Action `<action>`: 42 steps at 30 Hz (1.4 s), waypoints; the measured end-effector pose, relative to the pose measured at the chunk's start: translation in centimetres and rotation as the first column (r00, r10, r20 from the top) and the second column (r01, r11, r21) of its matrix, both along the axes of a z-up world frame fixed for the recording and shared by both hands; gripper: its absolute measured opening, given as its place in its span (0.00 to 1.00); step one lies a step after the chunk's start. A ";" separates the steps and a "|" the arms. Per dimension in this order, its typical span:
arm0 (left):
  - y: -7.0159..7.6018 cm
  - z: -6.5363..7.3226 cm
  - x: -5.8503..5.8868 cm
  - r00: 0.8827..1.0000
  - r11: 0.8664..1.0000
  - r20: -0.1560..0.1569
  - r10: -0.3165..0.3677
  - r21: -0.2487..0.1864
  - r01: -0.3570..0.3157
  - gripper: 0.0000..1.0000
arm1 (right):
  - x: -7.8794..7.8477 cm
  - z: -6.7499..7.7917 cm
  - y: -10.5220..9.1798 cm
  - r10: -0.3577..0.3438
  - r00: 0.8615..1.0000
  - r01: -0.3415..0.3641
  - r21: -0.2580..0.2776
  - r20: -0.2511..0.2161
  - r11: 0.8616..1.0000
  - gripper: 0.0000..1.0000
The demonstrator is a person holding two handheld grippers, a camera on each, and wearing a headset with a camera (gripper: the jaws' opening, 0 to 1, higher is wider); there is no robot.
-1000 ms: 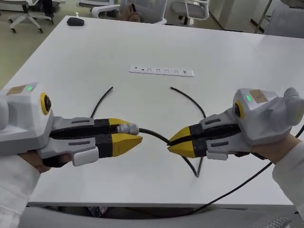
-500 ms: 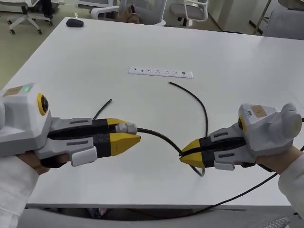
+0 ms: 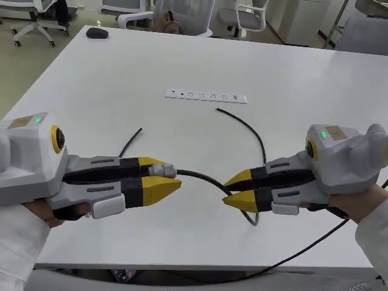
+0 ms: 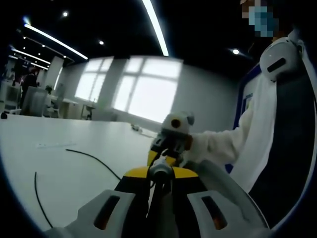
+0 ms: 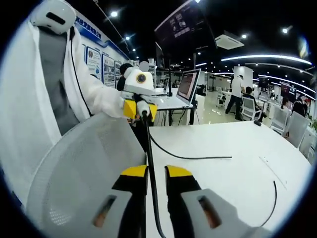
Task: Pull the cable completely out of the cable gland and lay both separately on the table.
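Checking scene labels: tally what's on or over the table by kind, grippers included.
Grippers: 2, left gripper and right gripper
Cable through the gland: 1
Cable gland: 1
Second black lead off the front edge: 1
Power strip: 1
Mouse: 1
Total: 7

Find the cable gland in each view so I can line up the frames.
Head view: cable gland at the left gripper tip, left of centre.
Left gripper view: gland bottom centre, between that view's jaws.
Right gripper view: gland upper left of centre.
Shared landmark: the black cable leaving it.
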State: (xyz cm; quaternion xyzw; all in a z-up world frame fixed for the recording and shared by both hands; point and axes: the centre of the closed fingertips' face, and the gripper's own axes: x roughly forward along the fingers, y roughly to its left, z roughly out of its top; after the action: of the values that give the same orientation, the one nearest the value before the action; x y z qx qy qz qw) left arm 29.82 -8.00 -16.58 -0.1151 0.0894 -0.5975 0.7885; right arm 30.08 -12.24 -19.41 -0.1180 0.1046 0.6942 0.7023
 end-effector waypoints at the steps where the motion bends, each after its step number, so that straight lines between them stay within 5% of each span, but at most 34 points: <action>1: 0.0 0.0 0.0 1.000 1.000 -0.001 -0.002 0.002 0.002 0.17 | -0.1 0.3 0.2 0.007 1.000 -0.007 0.006 0.004 1.000 0.13; 5: -0.1 0.0 0.0 1.000 1.000 -0.002 -0.005 -0.001 0.005 0.17 | -0.8 2.6 2.2 0.057 0.996 -0.059 0.023 0.063 0.998 0.13; 9: 0.0 0.1 0.0 1.000 1.000 -0.001 -0.001 -0.006 0.001 0.17 | -1.2 3.3 3.4 0.090 0.993 -0.093 0.031 0.081 0.995 0.13; 23: 0.2 0.2 0.1 1.000 1.000 0.007 0.007 -0.012 -0.007 0.17 | -0.9 2.0 4.7 0.110 0.992 -0.111 0.017 0.066 0.994 0.03; 42: 0.7 0.2 0.6 1.000 1.000 0.006 0.026 -0.014 -0.025 0.17 | -0.3 1.4 4.5 0.100 0.993 -0.102 0.027 0.059 0.994 0.03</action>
State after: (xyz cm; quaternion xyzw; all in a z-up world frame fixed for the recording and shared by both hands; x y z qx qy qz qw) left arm 30.43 -7.31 -16.35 -0.1199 0.0812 -0.5884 0.7955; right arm 29.80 -7.77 -18.03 -0.1326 0.0677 0.7266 0.6707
